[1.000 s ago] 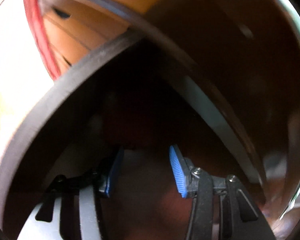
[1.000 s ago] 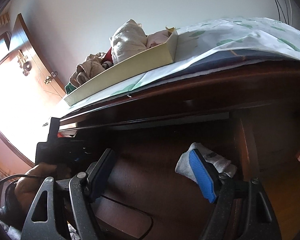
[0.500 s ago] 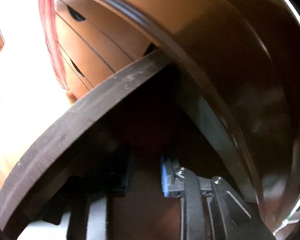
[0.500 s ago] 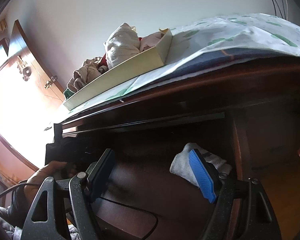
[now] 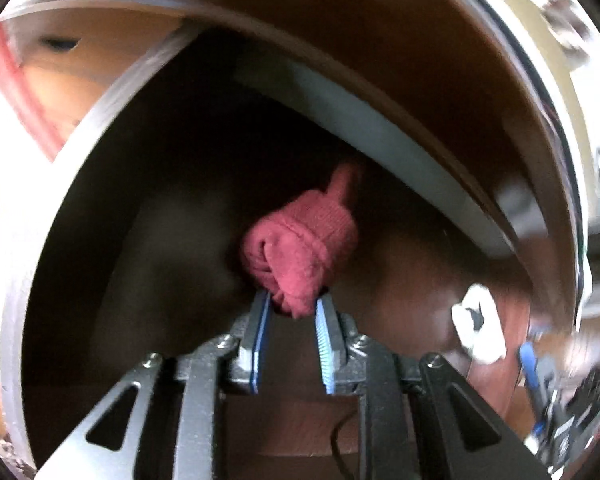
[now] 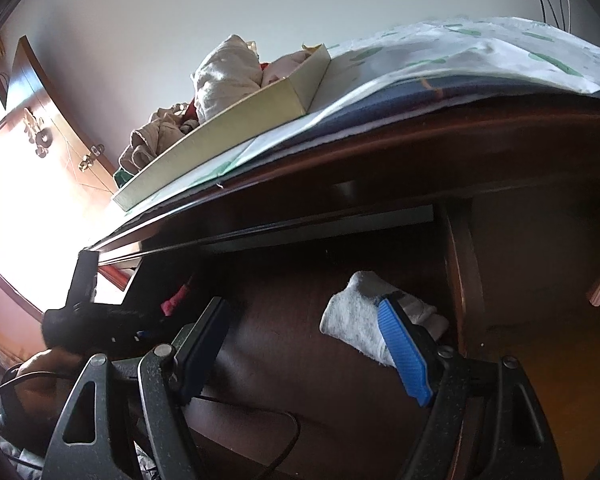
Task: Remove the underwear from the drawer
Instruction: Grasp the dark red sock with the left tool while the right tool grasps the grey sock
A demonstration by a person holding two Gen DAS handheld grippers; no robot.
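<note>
The left gripper (image 5: 291,307) is clamped on the lower fold of a rolled red underwear bundle (image 5: 300,248); only the tips of its blue pads (image 5: 323,332) bite the cloth, and most of the roll stands beyond them, toward 12 o'clock in the left wrist view. The bundle is inside the dark drawer (image 5: 148,240), below the pale underside of the cabinet top (image 5: 380,136) that crosses from 11 to 3 o'clock. Risk 1: the hold is shallow, so a fast pull could slip the fabric out of the pads and drop it back into the drawer. Risk 2: the loose tail at the top of the roll sits close under that pale edge and could snag there if the lift is steep. Risk 3: the roll may unravel under its own weight. The right gripper (image 6: 312,344) stands apart and empty; a white rolled garment (image 6: 356,316) lies just beyond its blue pad (image 6: 404,356) at 3 o'clock, apparently not pinched. Moving the right gripper forward could nudge that garment.
</note>
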